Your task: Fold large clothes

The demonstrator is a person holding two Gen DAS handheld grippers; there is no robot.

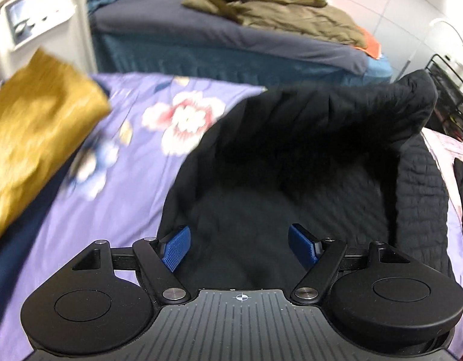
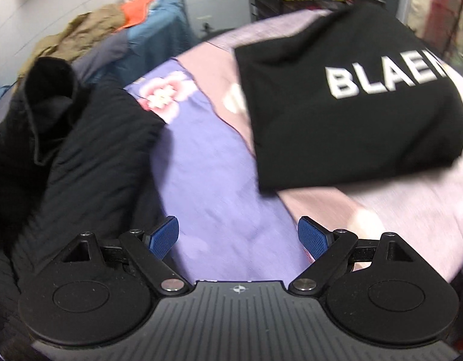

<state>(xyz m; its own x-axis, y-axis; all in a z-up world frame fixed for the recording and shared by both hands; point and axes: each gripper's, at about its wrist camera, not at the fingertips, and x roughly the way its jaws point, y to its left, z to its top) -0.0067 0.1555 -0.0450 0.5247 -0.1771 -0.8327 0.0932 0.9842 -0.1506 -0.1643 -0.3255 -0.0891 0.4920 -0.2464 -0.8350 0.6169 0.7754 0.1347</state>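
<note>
A large black quilted jacket (image 1: 306,156) lies bunched on the purple floral bedsheet (image 1: 135,138), with one part standing up at the back. My left gripper (image 1: 239,248) is open and empty just above the jacket's near part. The jacket also shows at the left of the right wrist view (image 2: 81,150). My right gripper (image 2: 239,237) is open and empty over bare purple sheet (image 2: 213,180), to the right of the jacket. A folded black garment with white letters "BLAE" (image 2: 352,102) lies on a pink cloth (image 2: 412,204) at the right.
A folded mustard-yellow garment (image 1: 35,138) lies at the left on the sheet. Behind is a second bed (image 1: 231,42) with an olive garment (image 1: 276,9) on it. A white cabinet (image 1: 35,18) stands at the back left, a black wire rack (image 1: 451,90) at the right.
</note>
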